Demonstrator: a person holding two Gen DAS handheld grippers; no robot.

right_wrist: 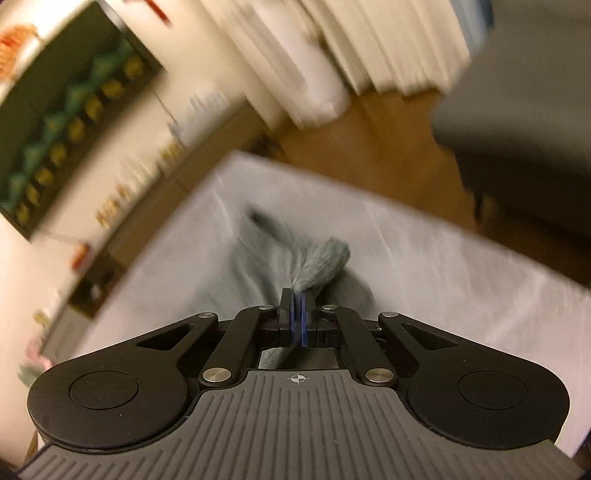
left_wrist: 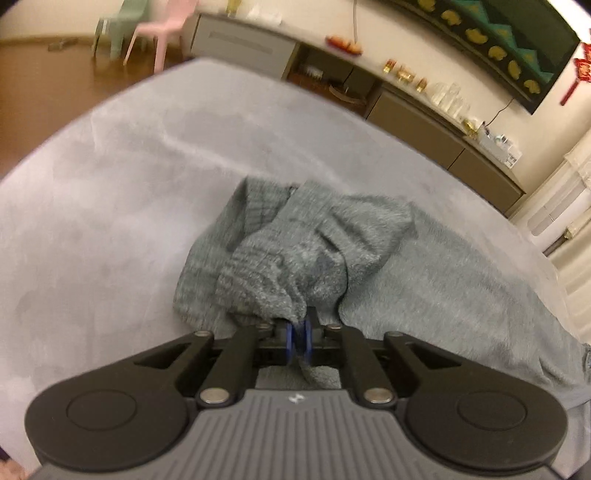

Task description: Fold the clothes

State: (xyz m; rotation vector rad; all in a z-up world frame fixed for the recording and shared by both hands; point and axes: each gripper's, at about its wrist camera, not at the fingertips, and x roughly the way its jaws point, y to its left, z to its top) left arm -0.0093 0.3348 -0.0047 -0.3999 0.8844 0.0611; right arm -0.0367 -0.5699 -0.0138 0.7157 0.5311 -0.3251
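My left claw (left_wrist: 299, 334) pinches a bunched fold of the grey-green knit sweater (left_wrist: 295, 251); my right claw (right_wrist: 297, 317) grips another tuft of it; the sweater lies rumpled on the pale grey desk (left_wrist: 110, 192).

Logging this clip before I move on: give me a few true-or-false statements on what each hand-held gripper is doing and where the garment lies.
1. The left hand-held gripper is shut on the grey-green knit garment. True.
2. The right hand-held gripper is open and holds nothing. False: it is shut on a bunched piece of the same garment.
3. The garment lies on a pale grey padded surface. True.
4. The garment is neatly folded into a flat square. False: it is crumpled and bunched.
5. A pink chair stands on the floor beyond the surface. True.
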